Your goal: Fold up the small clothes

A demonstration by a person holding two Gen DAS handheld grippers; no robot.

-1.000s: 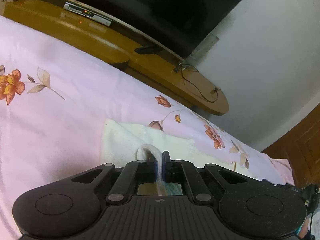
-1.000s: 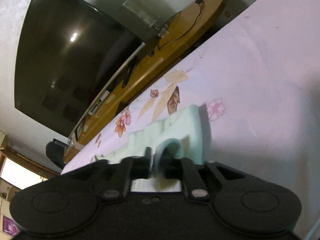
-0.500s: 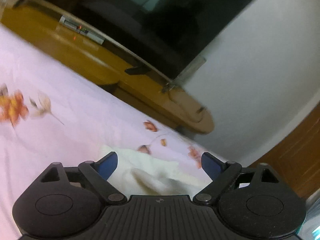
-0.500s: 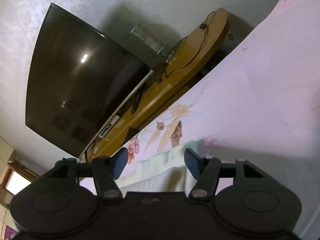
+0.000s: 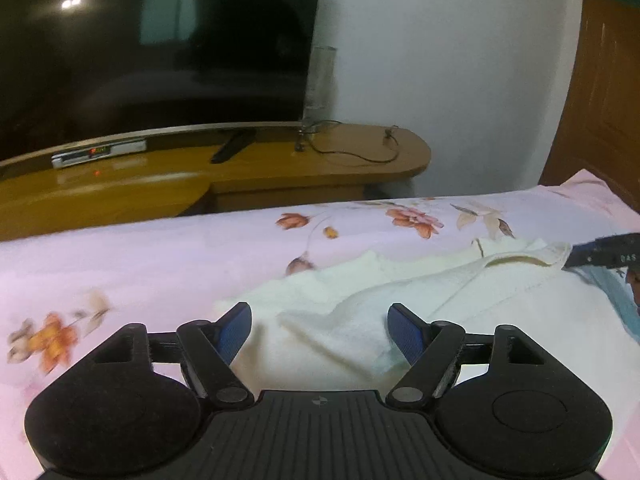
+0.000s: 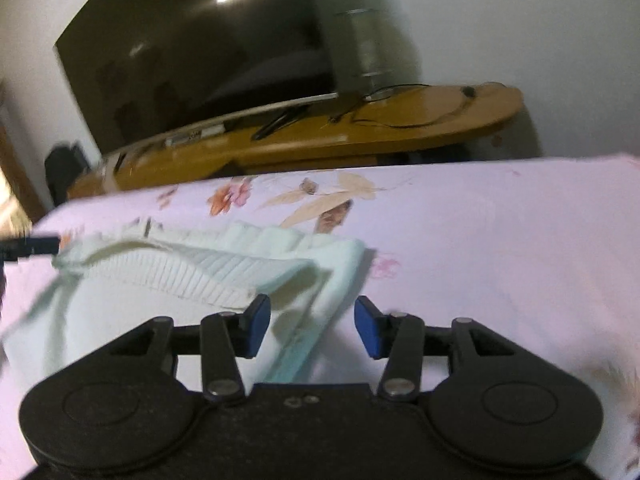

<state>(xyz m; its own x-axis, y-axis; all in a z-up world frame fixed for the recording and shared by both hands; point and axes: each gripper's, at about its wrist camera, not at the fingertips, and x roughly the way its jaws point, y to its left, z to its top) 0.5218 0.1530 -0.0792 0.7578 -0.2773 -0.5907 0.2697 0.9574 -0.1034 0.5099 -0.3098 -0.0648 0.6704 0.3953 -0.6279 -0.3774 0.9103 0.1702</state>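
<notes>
Small pale knit garment (image 5: 440, 300) (image 6: 180, 272), spread on the pink flowered sheet (image 5: 140, 248). Partly folded already, by the look of it, with a ribbed edge turned over just ahead of the right jaws and loose folds below and between the left ones.

Released on both sides. Left gripper (image 5: 320, 316) gaping wide, right gripper (image 6: 312, 308) parted less. Both just narrowed a little, pads bare, cloth under each gap but not pinched.

To do this step well:
- Check the turned edges for alignment before regrasping.
- Reach for the near hem beneath each jaw pair and pinch cleanly.
- Lift both sides evenly and lay forward without dragging.

Both pointing forward and downward over the cloth, about level side to side, lifted clear of it.

Beyond the jaws, past the sheet's far edge: wooden stand (image 5: 120, 184) and dark television (image 5: 160, 40).
</notes>
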